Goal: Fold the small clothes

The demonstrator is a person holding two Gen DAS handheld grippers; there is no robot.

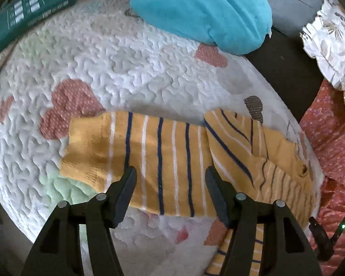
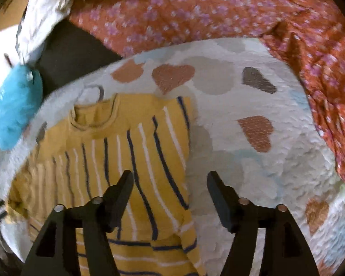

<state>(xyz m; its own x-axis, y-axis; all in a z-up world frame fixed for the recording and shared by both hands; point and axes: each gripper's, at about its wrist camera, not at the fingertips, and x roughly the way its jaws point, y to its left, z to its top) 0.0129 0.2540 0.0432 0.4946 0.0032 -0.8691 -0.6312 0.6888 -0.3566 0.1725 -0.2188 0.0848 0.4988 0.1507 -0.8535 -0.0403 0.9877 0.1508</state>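
A small yellow sweater (image 1: 168, 161) with navy and white stripes lies on a white quilt (image 1: 117, 69) printed with hearts. In the left wrist view one sleeve stretches out to the left and the body lies crumpled at the right. My left gripper (image 1: 170, 172) hovers over the sleeve, jaws apart, nothing pinched between them. In the right wrist view the sweater (image 2: 131, 149) shows its neckline at the top left and a folded edge at the right. My right gripper (image 2: 170, 177) stands open above that edge, its pads clear of the cloth.
A teal cushion (image 1: 202, 11) lies at the quilt's far side, and a green box (image 1: 27, 11) sits at the upper left. An orange floral blanket (image 2: 241, 16) borders the quilt, next to a white ruffled cloth (image 1: 329, 39). Dark floor (image 1: 285, 69) shows between them.
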